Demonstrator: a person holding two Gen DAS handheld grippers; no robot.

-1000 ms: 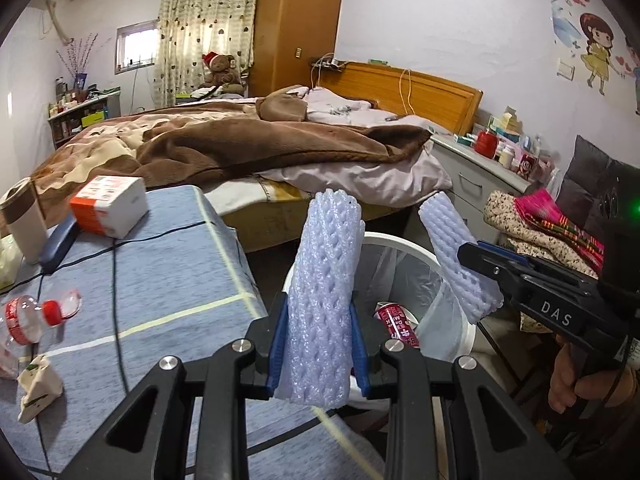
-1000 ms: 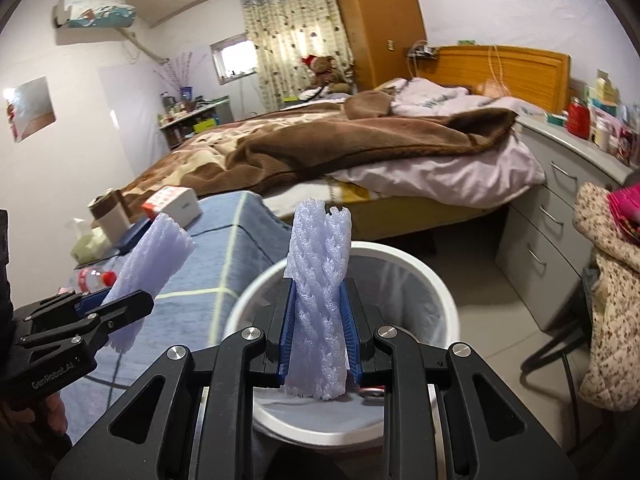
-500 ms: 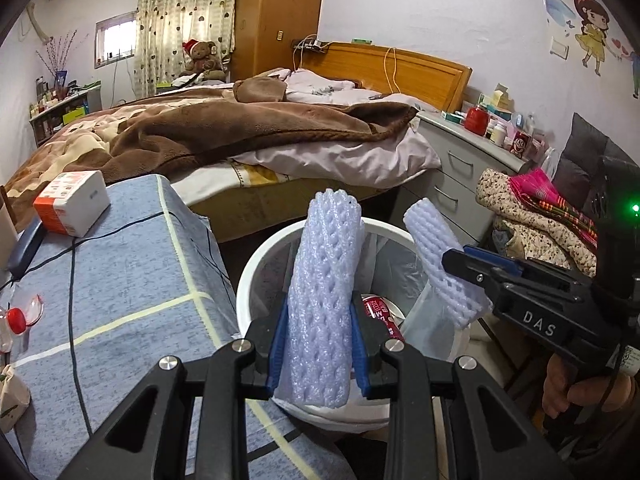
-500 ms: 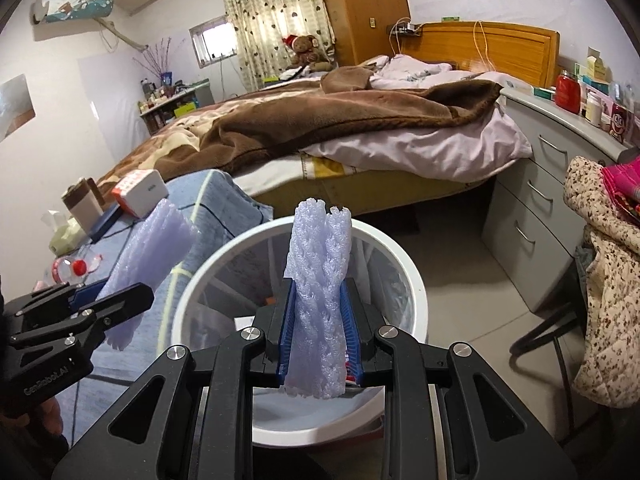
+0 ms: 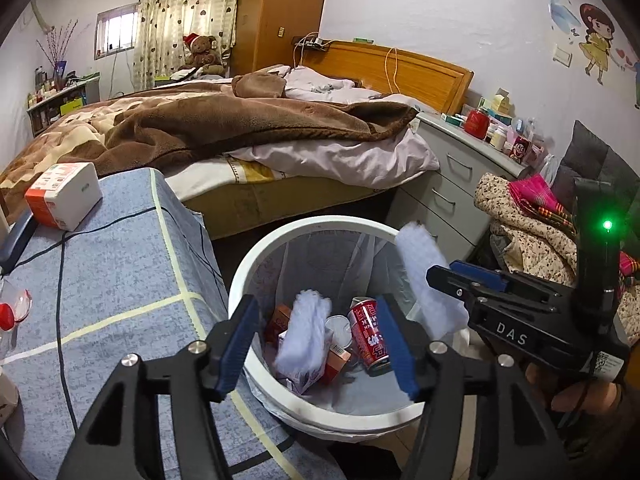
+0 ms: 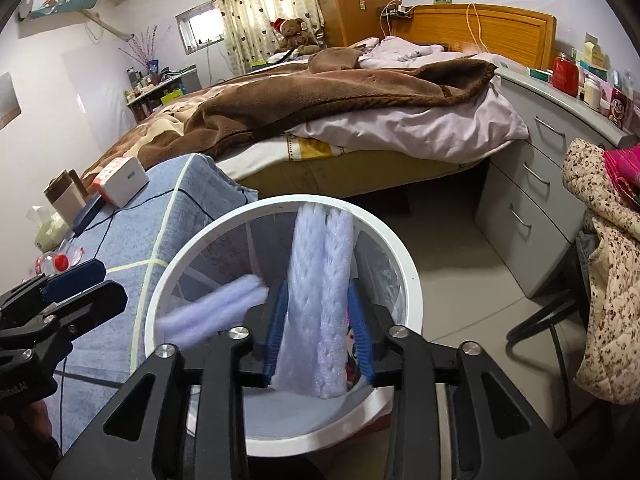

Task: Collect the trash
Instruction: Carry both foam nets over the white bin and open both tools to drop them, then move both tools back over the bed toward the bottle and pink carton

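A white trash bin [image 5: 240, 280] with a clear liner stands on the floor beside the table. My left gripper [image 5: 314, 312] hangs over it, its jaws opening and nothing between its blue pads. A pale lilac foam net [image 5: 304, 340], blurred, drops onto the cans and cartons inside. In the right wrist view the same net [image 6: 216, 312] streaks past the bin's [image 6: 412, 280] left wall. My right gripper [image 6: 318, 292] is over the bin too, its jaws opening. A second foam net [image 6: 320, 300] still stands upright between its pads and touches both.
A red drink can [image 5: 368, 332] and small cartons lie in the bin. Left of it is a table under a blue cloth [image 5: 120, 272] with a white and orange box [image 5: 64, 194], a black cable and a crushed bottle [image 5: 12, 308]. Bed and grey drawers [image 5: 440, 188] stand behind.
Both grippers came lower over the bin. The left jaws opened and their foam net fell into the bin. The right jaws widened, and their net spread out between the pads.
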